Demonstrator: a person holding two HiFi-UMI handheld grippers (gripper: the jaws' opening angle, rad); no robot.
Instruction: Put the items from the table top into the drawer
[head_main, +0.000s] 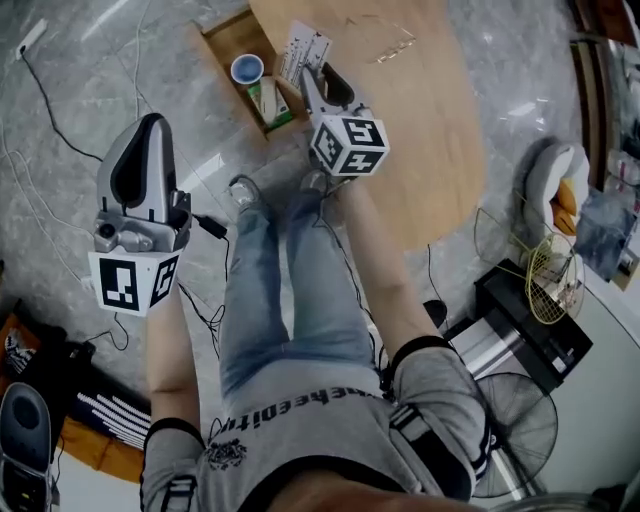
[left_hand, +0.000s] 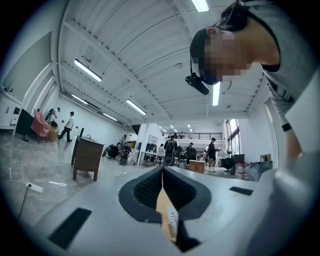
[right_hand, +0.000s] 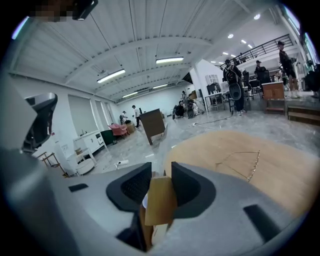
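Observation:
My right gripper (head_main: 315, 72) is shut on a flat cardboard packet (head_main: 300, 50), white and printed in the head view, and holds it over the open wooden drawer (head_main: 225, 45) beside the round wooden table (head_main: 420, 130). The right gripper view shows the packet (right_hand: 160, 200) tan and pinched between the jaws of the right gripper (right_hand: 161, 172). A blue cup (head_main: 247, 68) and a green box (head_main: 268, 100) lie in the drawer. My left gripper (head_main: 152, 122) hangs over the floor to the left, away from the drawer. The left gripper (left_hand: 162, 170) has its tips together; a tan sliver shows behind them.
A thin wire item (head_main: 395, 45) lies on the tabletop. Cables (head_main: 210, 228) trail over the grey floor by the person's legs. A fan (head_main: 520, 430), black boxes (head_main: 520, 310) and a wire basket (head_main: 545, 280) stand at the right.

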